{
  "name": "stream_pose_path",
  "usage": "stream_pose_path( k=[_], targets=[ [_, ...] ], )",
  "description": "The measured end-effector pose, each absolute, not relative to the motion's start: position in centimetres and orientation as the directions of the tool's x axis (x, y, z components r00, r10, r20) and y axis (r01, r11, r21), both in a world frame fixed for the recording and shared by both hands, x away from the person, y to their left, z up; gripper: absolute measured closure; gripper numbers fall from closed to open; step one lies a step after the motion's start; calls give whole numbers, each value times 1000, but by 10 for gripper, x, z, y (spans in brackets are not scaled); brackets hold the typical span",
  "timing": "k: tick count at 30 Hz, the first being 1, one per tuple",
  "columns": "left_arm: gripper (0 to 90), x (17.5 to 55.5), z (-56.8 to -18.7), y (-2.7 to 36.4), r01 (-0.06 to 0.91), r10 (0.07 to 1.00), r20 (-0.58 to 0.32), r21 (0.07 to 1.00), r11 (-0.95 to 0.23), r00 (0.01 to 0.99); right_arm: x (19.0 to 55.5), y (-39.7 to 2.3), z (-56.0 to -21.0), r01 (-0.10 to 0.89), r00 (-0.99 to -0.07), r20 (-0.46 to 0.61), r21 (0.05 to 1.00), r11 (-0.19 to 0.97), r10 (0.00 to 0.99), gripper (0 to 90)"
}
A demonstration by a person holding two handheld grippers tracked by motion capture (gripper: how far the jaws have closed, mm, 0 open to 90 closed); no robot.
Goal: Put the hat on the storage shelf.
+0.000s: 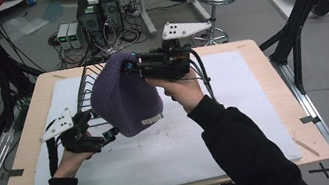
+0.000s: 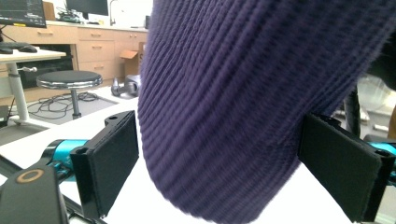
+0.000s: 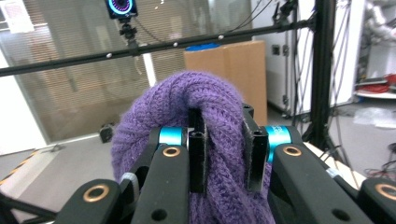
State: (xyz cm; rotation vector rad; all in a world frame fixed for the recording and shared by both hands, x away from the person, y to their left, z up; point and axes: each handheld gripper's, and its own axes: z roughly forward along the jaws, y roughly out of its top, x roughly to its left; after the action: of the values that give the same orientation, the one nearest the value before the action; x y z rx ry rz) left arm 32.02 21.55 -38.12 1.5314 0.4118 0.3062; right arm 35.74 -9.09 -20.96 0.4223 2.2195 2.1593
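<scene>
Purple knit hat (image 1: 122,97) lifted above desk (image 1: 247,53), pinched by clenched right fingers (image 3: 223,147); left fingers (image 2: 112,161) released at seven o'clock. Next, likely: clamping hanging hem.

Even indoor light, soft shadows; close knit perhaps slightly blurred (backlit windows glare).
</scene>
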Motion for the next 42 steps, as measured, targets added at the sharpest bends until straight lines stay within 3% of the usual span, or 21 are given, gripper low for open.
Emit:
stream_pose_path(
  k=[6, 8, 9, 10, 11, 12, 13, 16, 25, 42],
  targets=[
    [217, 318, -380, 212, 50, 450, -39, 999, -12, 892, 356, -84, -213, 184, -968, 175, 982, 34, 177, 768],
    [387, 317, -380, 213, 45, 450, -31, 999, -21, 893, 356, -84, -214, 187, -968, 176, 981, 46, 181, 766],
    [387, 317, -379, 214, 48, 455, -33, 999, -21, 890, 356, -84, -214, 187, -968, 176, 981, 46, 181, 766],
    [502, 318, -379, 216, 60, 459, -45, 998, -18, 887, 357, -87, -214, 187, -967, 175, 981, 50, 186, 765],
    [502, 318, -379, 218, 78, 469, -63, 997, -14, 881, 357, -87, -214, 187, -967, 175, 981, 50, 186, 765],
    [569, 319, -379, 220, 87, 479, -71, 996, -11, 875, 357, -88, -214, 188, -966, 175, 981, 52, 190, 764],
    [739, 319, -378, 223, 94, 490, -80, 996, -4, 868, 358, -92, -215, 196, -963, 179, 979, 64, 202, 764],
    [804, 320, -376, 231, 119, 540, -115, 993, 29, 834, 360, -98, -217, 198, -960, 175, 976, 89, 218, 762],
    [823, 323, -371, 251, 168, 558, -272, 958, 231, 784, 371, -109, -220, 215, -947, 172, 967, 138, 270, 761],
    [832, 348, -341, 279, 240, 555, -323, 946, 218, 767, 388, -96, -199, 229, -906, 160, 964, 137, 391, 759]
  ],
)
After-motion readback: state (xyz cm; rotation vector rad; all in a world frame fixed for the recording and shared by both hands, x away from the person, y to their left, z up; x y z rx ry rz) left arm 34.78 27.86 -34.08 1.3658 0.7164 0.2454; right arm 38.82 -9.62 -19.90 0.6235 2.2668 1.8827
